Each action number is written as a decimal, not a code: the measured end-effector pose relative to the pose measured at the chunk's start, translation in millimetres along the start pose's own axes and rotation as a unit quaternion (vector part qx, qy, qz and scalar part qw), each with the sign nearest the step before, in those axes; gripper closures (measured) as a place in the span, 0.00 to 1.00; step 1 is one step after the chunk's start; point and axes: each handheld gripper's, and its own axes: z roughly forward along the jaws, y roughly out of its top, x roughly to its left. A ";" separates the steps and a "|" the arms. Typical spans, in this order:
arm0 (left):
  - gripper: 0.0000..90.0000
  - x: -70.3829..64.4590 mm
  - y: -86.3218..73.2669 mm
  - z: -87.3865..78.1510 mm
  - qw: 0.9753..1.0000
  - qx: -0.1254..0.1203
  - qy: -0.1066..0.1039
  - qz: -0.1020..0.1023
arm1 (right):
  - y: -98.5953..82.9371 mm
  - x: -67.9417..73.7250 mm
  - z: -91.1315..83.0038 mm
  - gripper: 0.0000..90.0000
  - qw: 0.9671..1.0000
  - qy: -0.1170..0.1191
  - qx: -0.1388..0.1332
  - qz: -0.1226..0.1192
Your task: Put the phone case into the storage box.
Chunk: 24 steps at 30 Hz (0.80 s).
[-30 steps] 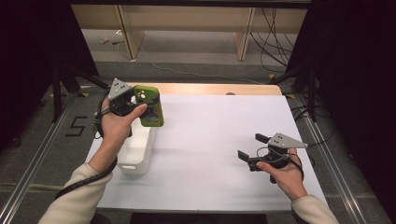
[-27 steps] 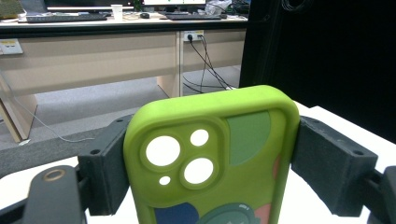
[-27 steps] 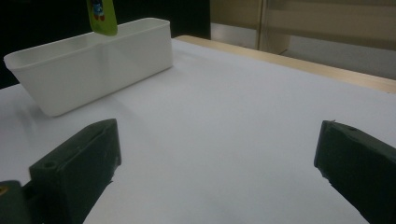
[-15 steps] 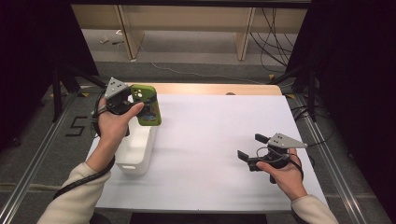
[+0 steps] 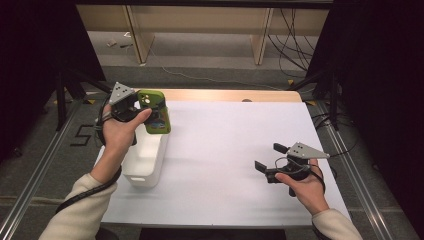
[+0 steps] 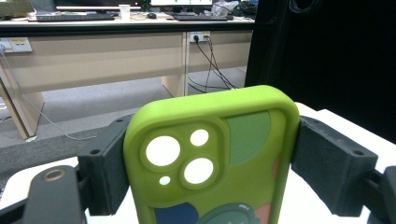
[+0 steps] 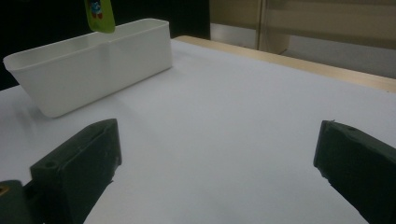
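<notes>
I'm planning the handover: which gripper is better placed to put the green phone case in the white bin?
Left: the left gripper already clamps the green phone case above the white bin. The right gripper sits open, far across the table.

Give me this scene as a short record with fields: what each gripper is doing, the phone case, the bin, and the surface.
left gripper: shut on the green phone case, held above the far end of the bin
green phone case: clamped by its two long edges, camera cutouts facing the left gripper view
right gripper: open, holding nothing, low over the table's right side
white bin: long, open-topped, on the left of the table
table: white top, wooden far edge
</notes>
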 end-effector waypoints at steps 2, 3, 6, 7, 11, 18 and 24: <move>0.20 1.3 0.2 -0.3 1.000 -0.001 0.001 -0.001 | 0.0 -0.1 -0.1 0.02 1.000 -0.001 -0.001 0.000; 0.20 1.8 0.2 -0.3 1.000 -0.001 0.002 -0.002 | 0.0 0.0 0.0 0.02 1.000 0.000 -0.001 0.000; 0.20 3.4 0.0 -0.5 1.000 0.000 0.003 -0.002 | -0.4 0.0 0.4 0.02 1.000 0.000 0.000 0.001; 0.20 3.9 -0.1 -0.6 1.000 -0.001 0.004 -0.002 | -0.5 -0.1 0.4 0.02 1.000 0.000 0.000 0.001; 0.20 6.2 0.5 -1.1 1.000 -0.002 0.005 -0.004 | 0.1 -0.5 -0.5 0.02 1.000 -0.001 -0.002 0.002; 0.20 9.2 0.7 -1.9 1.000 -0.002 0.008 -0.005 | -0.2 -0.6 -0.2 0.02 1.000 -0.001 -0.002 0.003; 0.20 12.1 1.2 -2.7 1.000 -0.004 0.013 -0.006 | -0.2 -0.5 -0.2 0.02 1.000 -0.001 -0.002 0.003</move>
